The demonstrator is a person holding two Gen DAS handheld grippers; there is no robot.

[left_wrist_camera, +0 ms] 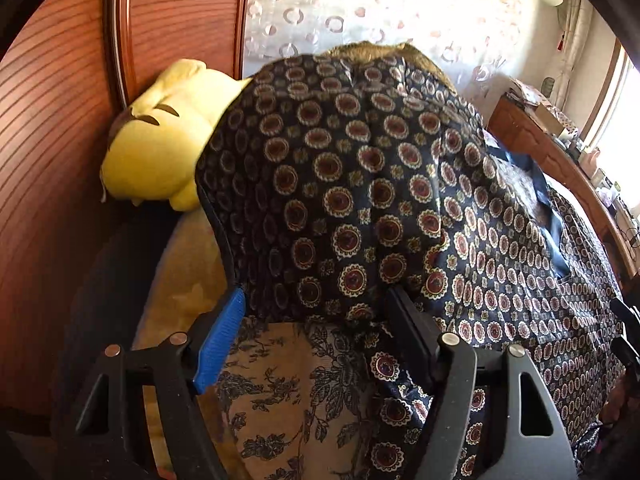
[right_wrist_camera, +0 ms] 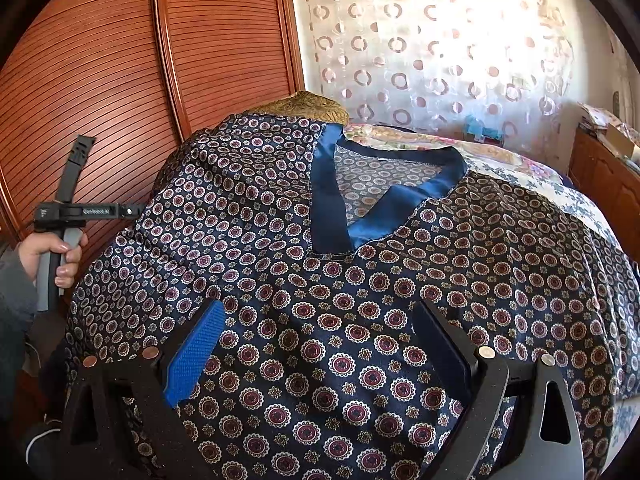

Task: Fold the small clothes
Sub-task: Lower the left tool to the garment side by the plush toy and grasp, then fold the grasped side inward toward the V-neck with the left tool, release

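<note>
A dark navy satin top [right_wrist_camera: 360,300] with red and cream medallions and a plain blue V-neck band [right_wrist_camera: 332,208] lies spread over a bed. Its left part [left_wrist_camera: 352,184] is draped over a raised bump. My left gripper [left_wrist_camera: 316,312] is open at the garment's left lower hem, with the cloth edge between its fingers and not pinched. My right gripper [right_wrist_camera: 316,324] is open just above the front of the top, below the neckline, holding nothing. The left gripper's handle and the hand on it [right_wrist_camera: 60,236] show at the left in the right wrist view.
A yellow plush toy [left_wrist_camera: 160,136] lies against slatted wooden wardrobe doors [right_wrist_camera: 120,80] on the left. A floral bedspread [left_wrist_camera: 296,396] lies under the garment. A sheer curtain with rings [right_wrist_camera: 440,48] hangs behind. A wooden sideboard [left_wrist_camera: 560,160] with clutter stands at right.
</note>
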